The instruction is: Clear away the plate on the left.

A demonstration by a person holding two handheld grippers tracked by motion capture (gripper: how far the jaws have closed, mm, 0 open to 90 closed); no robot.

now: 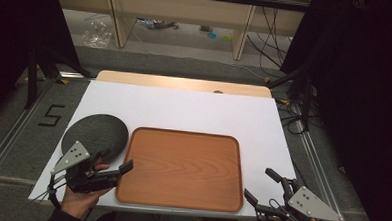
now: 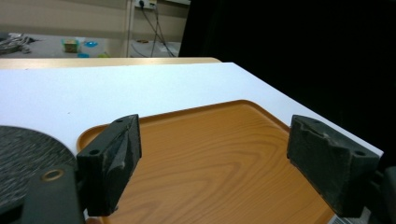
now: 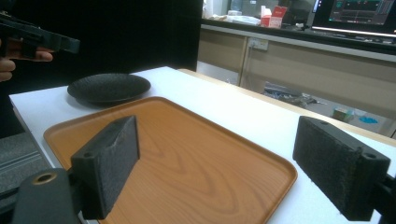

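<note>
A wooden tray (image 1: 183, 168) lies flat on the white worktop (image 1: 194, 108), close to the near edge. It is a rectangle with round corners and a low raised rim all the way round. Its long side runs left to right across the worktop, and its short side points away from the person. The wood is orange-brown and smooth, with wavy grain lines that run along the long side.

A plate (image 1: 96, 134) sits just beside the tray's far left corner. It is round, dark grey and shallow, and its top looks rough and speckled. From the high view it seems very near the tray, but I cannot tell if the two touch.

The left gripper (image 1: 123, 168) is held in a hand (image 1: 77, 198) at the near left of the worktop. Its black fingers (image 2: 114, 163) are spread wide apart with nothing between them. They reach over the left edge of the tray and point across it to the right. The pads look rough and worn.

The right gripper (image 1: 262, 186) is at the near right corner, just past the tray's right edge. Its fingers (image 3: 108, 161) are also wide apart and hold nothing. They point back toward the tray and the plate. Each gripper has a grey plate with three corners on top.
</note>
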